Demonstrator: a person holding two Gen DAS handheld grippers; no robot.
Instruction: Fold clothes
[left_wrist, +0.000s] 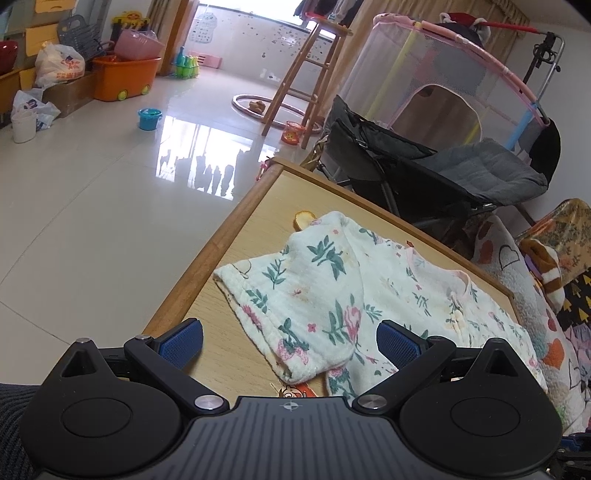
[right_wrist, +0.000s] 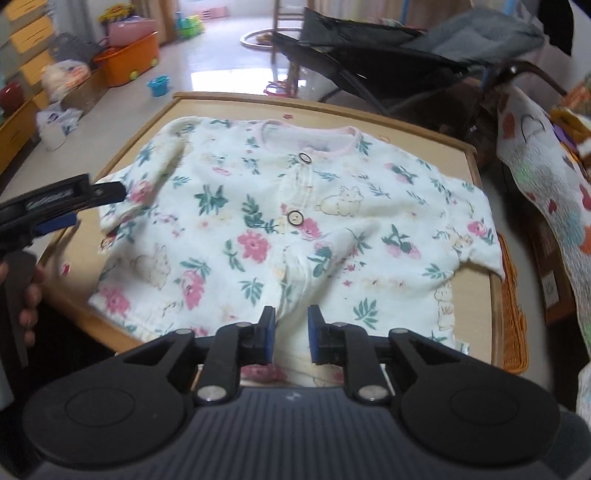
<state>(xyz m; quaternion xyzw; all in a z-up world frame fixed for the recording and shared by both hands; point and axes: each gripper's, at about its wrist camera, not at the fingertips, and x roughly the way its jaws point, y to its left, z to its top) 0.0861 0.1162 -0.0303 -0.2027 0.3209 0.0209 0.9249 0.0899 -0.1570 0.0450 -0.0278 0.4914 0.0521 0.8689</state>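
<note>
Right now the floral baby shirt (right_wrist: 295, 229) lies spread flat on the wooden tabletop (right_wrist: 480, 288), front up, its pink-trimmed neckline (right_wrist: 310, 136) toward the far edge and its hem toward me. Two buttons (right_wrist: 294, 218) show down the placket.

My right jaws (right_wrist: 290, 334) hang just above the hem at the middle of the shirt. They stand a little way apart, with a narrow gap between the blue pads (right_wrist: 269, 332), and I see cloth through that gap but nothing pinched; the pads do not press on the fabric.

My left jaws (left_wrist: 290, 345) are spread wide over the near left part of the tabletop (left_wrist: 236, 236), beside the shirt (left_wrist: 332, 295). One sleeve (left_wrist: 266, 291) lies folded in over the body here, and its cuff end reaches toward the space between my pads (left_wrist: 183, 343), yet neither pad touches it as far as I can tell. From the right wrist view the left gripper (right_wrist: 55, 206) shows at the left edge, with its tip just beside that same sleeve (right_wrist: 147, 184), and fingers (right_wrist: 31, 295) of the hand around its handle below.

A small orange-yellow thing (left_wrist: 304, 219) peeks out from under the shirt's far edge; I cannot tell what it is. Beyond the tabletop stand a dark stroller (left_wrist: 443, 162), a wooden stool (left_wrist: 310, 74) and an orange bin (left_wrist: 125, 75) on the shiny tiled floor (left_wrist: 110, 206). A patterned blanket (right_wrist: 546, 173) hangs to the right.
</note>
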